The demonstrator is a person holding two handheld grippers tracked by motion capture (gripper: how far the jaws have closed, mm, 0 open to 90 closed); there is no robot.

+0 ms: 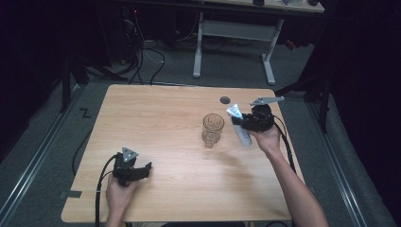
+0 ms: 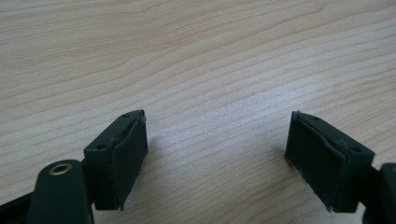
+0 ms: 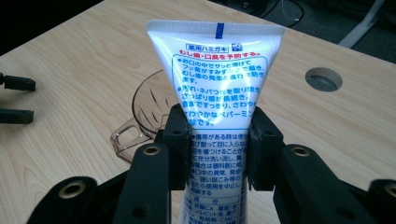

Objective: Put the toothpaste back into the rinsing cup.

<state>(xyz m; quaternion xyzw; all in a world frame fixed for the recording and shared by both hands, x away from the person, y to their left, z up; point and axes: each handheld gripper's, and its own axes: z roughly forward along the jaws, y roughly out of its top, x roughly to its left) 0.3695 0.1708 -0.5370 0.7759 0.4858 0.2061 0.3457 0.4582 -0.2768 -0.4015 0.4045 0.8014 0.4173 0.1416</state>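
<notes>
Your right gripper [image 1: 243, 122] sits right of centre in the high view, its two black jaws clamped on the flat sides of a white plastic toothpaste tube printed with blue and red text [image 1: 238, 124]. In the right gripper view that tube [image 3: 217, 79] stands upright in the middle of the frame, its crimped end with a short blue mark at the top, the jaws pressing it from either side about halfway down. Just behind it and to the left in that view is a clear ribbed glass mug with a handle [image 3: 140, 121]; in the high view the mug [image 1: 213, 129] stands on the light wooden table [image 1: 161, 118] just left of the tube, and I cannot tell whether they touch.

Your left gripper [image 1: 137, 171] rests low at the lower left of the high view, well apart from the mug. In the left gripper view it [image 2: 215, 154] stands wide, with bare wood grain between the jaws.
</notes>
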